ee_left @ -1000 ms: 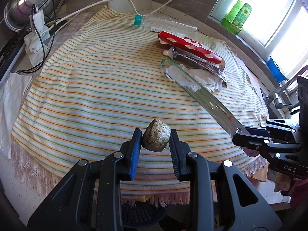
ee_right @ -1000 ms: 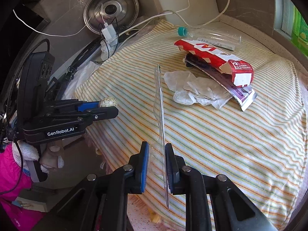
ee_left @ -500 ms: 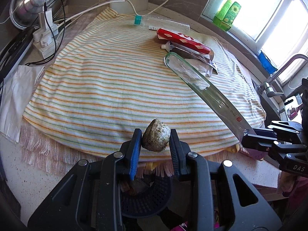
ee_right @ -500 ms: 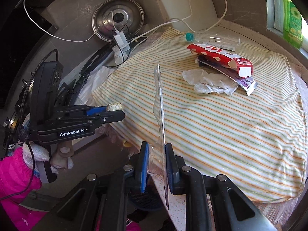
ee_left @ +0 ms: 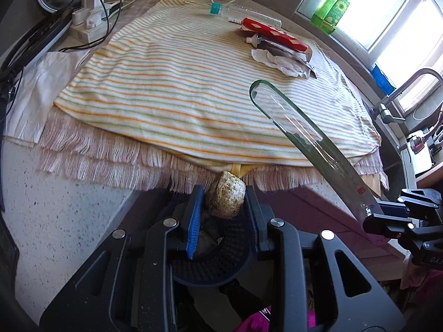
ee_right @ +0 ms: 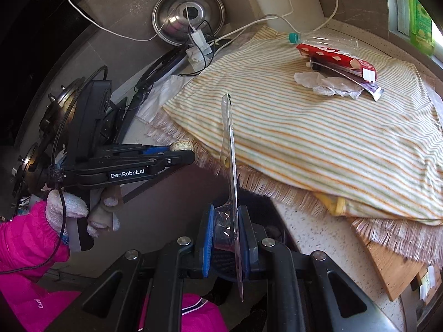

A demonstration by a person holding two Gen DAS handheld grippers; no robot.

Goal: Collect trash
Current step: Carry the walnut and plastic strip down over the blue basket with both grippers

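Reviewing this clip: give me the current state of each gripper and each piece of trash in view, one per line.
left gripper: shut on the brown lump, above the dark mesh bin
right gripper: shut on the clear plastic package, held edge-up
plastic bottle: lying on the striped cloth, capped
red carton: lying on the cloth
crumpled tissue: lying beside the carton

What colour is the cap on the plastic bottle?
Teal cap on the clear bottle, best in the left wrist view.
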